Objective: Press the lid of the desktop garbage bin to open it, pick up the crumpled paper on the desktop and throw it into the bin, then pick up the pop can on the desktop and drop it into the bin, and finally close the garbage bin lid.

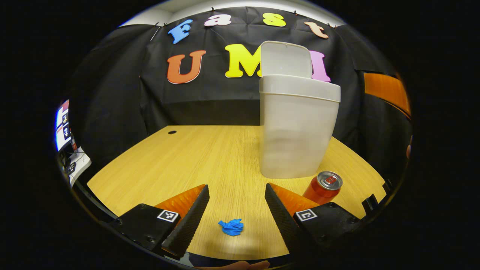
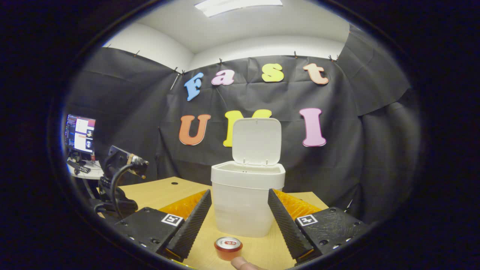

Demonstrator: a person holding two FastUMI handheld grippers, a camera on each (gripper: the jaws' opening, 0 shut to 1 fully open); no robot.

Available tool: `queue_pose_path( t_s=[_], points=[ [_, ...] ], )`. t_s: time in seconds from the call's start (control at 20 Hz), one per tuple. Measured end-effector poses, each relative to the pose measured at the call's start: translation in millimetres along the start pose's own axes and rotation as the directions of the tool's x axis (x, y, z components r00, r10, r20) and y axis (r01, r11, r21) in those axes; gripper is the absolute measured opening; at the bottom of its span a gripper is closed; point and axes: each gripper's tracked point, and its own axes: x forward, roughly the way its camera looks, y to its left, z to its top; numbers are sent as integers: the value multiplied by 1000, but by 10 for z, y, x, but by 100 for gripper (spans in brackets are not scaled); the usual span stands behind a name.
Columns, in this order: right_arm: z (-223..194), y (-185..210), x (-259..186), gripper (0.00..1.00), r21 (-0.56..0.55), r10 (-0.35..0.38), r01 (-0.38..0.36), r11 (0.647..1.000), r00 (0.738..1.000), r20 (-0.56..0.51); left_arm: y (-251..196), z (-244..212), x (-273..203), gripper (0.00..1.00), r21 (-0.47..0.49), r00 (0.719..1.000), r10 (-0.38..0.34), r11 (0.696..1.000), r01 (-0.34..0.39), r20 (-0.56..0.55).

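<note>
Between my spread left fingers [image 1: 237,202] lies crumpled paper [image 1: 231,227]; between my spread right fingers [image 2: 240,210] stand the pop can [image 2: 228,247] and open-lidded bin [image 2: 245,197].

One bin, one can, one paper ball on my desk.

I count a single white garbage bin [image 1: 298,127] right of centre, one red pop can [image 1: 323,187] lower right, one blue crumpled paper [image 1: 231,227] at bottom centre, and one monitor [image 2: 80,133] at left.
</note>
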Motion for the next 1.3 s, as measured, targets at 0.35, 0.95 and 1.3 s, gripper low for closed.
queue_pose_path(
  t_s=[0.35, 0.95, 1.3],
  points=[
    [-22, -236, -10, 94, 19, 5, -5, 1000, 1000, 18, 37, -418, 68, 97, -5, 992, 25, 1000, -26, -122],
    [-21, -377, -11, 94, 22, -46, 46, 999, 999, 18, 184, -911, 209, 97, -66, 974, 24, 997, -40, -227],
    [8, -525, -84, 94, 51, -109, 108, 993, 994, 12, 271, -930, 183, 83, -1, 977, 25, 1000, -26, -210]
  ],
)
